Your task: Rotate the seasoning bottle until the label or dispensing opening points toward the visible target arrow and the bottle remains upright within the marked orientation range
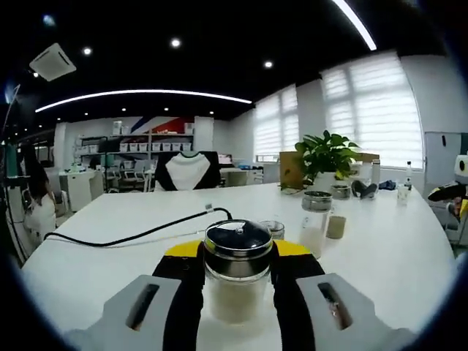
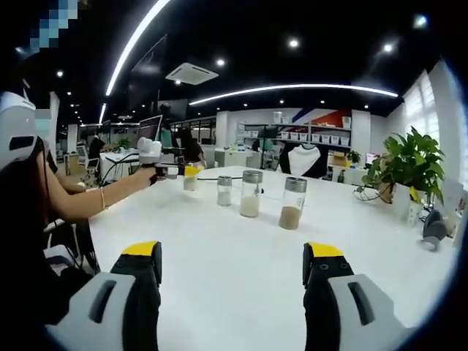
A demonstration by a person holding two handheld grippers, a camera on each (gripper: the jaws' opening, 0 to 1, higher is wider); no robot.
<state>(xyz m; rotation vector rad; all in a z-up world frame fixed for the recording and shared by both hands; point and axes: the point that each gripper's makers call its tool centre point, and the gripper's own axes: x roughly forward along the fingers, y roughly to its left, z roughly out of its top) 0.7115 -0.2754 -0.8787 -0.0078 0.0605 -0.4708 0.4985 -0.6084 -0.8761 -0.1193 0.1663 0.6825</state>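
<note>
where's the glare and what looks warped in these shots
Left gripper view: ceiling lights glint on the shiny lid of the seasoning bottle between the jaws, and the windows blow out bright. Right gripper view: the ceiling light strips bow with fisheye distortion.

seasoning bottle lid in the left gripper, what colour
Shiny dark metallic lid, silver band; clearest in the left gripper view.

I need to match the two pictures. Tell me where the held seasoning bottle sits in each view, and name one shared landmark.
Left gripper view: the seasoning bottle is at bottom centre, clamped between the left tongs.
Right gripper view: it is small, left of centre, in the same tongs held out by a person's arm.
Shared landmark: the potted plant.
</note>
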